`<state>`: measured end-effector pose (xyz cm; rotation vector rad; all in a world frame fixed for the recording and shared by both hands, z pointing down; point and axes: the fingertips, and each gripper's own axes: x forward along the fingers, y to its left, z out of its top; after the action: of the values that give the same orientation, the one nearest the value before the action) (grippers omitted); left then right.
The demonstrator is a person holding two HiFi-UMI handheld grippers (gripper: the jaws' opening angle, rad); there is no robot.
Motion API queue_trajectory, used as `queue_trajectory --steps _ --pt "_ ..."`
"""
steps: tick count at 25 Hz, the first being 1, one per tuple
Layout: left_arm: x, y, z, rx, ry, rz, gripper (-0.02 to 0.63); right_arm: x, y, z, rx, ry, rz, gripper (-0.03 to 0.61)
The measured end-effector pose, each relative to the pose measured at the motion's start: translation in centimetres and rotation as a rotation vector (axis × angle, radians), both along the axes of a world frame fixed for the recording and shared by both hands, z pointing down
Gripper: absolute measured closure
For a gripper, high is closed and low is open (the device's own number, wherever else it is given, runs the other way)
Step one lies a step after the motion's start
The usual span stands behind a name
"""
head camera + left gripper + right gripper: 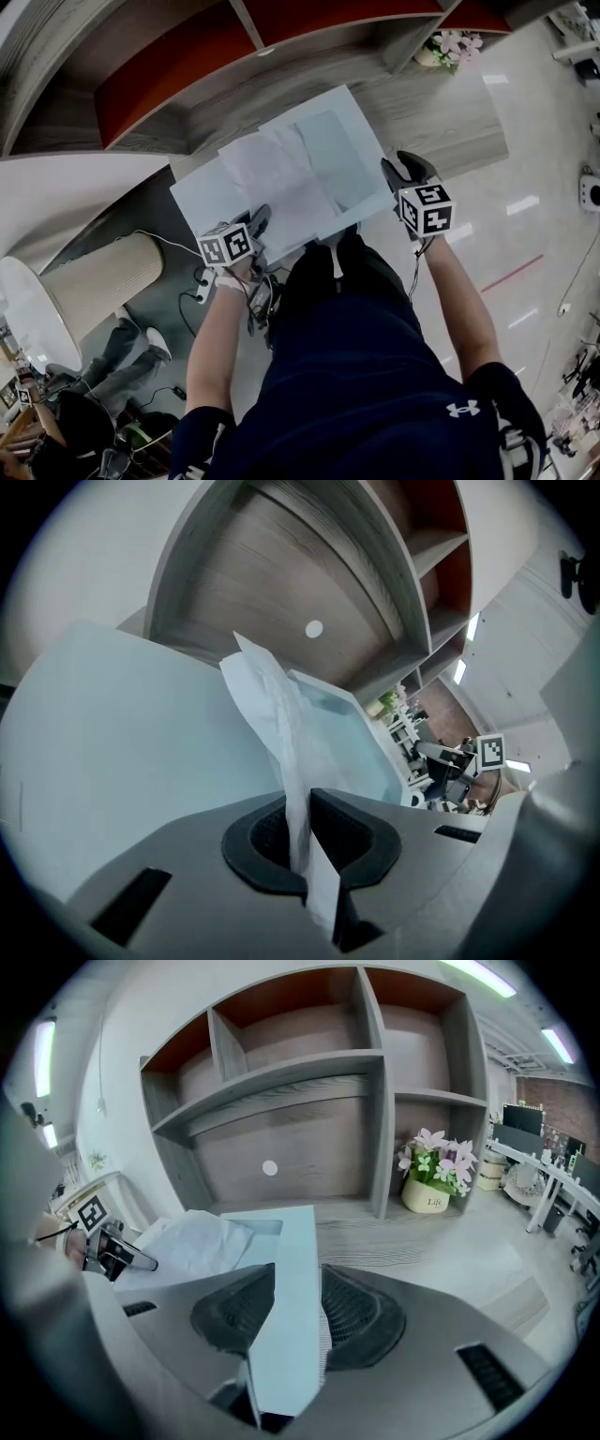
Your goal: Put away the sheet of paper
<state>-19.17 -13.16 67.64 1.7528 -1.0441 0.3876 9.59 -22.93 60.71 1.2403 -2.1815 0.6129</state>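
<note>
A crumpled white sheet of paper (281, 183) lies on a pale blue translucent folder (333, 155), both held up over the grey wooden shelf top (431, 112). My left gripper (258, 225) is at their near left edge. In the left gripper view it (302, 841) is shut on the white paper (281, 724), with the folder (122, 752) spread to the left. My right gripper (398, 169) is at the folder's right edge. In the right gripper view its jaws (298, 1312) stand apart, and the folder (286, 1269) passes loosely between the pads.
A grey shelf unit with red back panels (281, 1082) rises behind the papers. A pot of pink flowers (433, 1180) stands on the shelf top at the right. A beige ribbed cylinder (103, 281) and cables are on the floor at the left, near a person's legs (127, 347).
</note>
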Motion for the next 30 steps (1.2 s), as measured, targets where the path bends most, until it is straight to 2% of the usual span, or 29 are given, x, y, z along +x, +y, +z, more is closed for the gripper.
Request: queue_trajectory --steps 11,18,24,30 --pt "5.9 -1.9 1.4 -0.082 0.090 0.002 0.578 3.1 0.6 -2.7 0.046 -0.077 0.106 0.443" --pt "8.6 -3.0 3.0 -0.150 0.097 -0.024 0.577 5.6 1.6 -4.4 0.073 -0.118 0.177 0.442" --pt "10.6 -4.0 3.2 -0.164 0.114 -0.033 0.577 7.6 2.7 -5.0 0.080 -0.128 0.232 0.443" --pt "12.8 -5.0 3.2 -0.163 0.107 0.000 0.577 9.2 4.0 -5.2 0.069 -0.150 0.282 0.443"
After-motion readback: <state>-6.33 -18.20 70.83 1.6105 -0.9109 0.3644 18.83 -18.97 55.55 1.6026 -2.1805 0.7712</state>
